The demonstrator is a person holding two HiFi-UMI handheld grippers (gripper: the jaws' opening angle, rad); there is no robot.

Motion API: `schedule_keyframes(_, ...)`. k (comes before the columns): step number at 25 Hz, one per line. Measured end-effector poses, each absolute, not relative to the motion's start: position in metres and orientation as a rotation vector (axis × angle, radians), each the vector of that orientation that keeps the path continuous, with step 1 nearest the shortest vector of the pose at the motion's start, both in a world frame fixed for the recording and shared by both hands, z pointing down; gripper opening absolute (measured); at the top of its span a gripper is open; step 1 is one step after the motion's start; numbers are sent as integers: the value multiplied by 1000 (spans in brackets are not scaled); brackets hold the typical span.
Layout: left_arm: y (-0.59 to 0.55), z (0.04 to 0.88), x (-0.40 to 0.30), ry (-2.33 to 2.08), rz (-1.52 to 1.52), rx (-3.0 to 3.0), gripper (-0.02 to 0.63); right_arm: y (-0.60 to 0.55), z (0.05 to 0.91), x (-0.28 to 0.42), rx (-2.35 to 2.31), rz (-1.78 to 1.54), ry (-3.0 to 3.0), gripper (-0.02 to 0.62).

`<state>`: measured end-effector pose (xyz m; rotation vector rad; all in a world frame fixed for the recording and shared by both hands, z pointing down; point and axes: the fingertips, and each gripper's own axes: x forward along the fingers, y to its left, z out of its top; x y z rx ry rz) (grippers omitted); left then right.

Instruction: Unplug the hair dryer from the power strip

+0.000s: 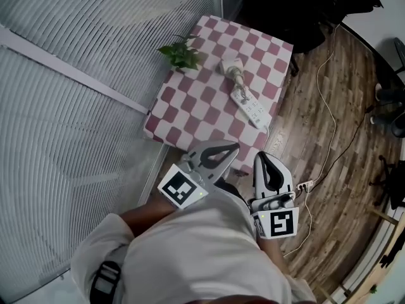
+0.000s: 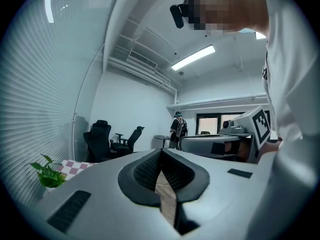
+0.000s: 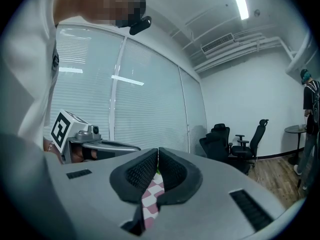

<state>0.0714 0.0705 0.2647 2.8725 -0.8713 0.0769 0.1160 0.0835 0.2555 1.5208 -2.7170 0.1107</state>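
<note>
A cream hair dryer (image 1: 230, 64) lies on the pink-and-white checkered table (image 1: 190, 106), its cord running to a white power strip (image 1: 249, 106) beside it. Both lie well ahead of my grippers, which I hold level and close to my body, short of the table's near edge. My left gripper (image 1: 234, 147) (image 2: 161, 153) is shut, tips meeting with nothing between them. My right gripper (image 1: 261, 155) (image 3: 158, 151) is shut and empty too, with checkered cloth (image 3: 152, 199) showing through the gap behind its tips. Neither gripper view shows the dryer or the strip.
A small potted plant (image 1: 181, 54) (image 2: 46, 174) stands at the table's far left corner. Window blinds (image 1: 76, 75) run along the left. Cables and a small socket block (image 1: 305, 185) lie on the wooden floor to the right. Black office chairs (image 2: 100, 139) and a standing person (image 2: 178, 126) are beyond.
</note>
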Motion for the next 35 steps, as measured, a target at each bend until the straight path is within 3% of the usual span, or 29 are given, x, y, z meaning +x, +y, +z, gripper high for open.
schedule_keyframes(12, 44, 269, 88, -854, 104, 2877, 31, 56, 255, 128, 1516, 75, -2707, 32)
schedule_keyframes(35, -26, 314, 53, -681, 234, 2930, 31, -19, 287, 91, 1672, 112, -2547, 34)
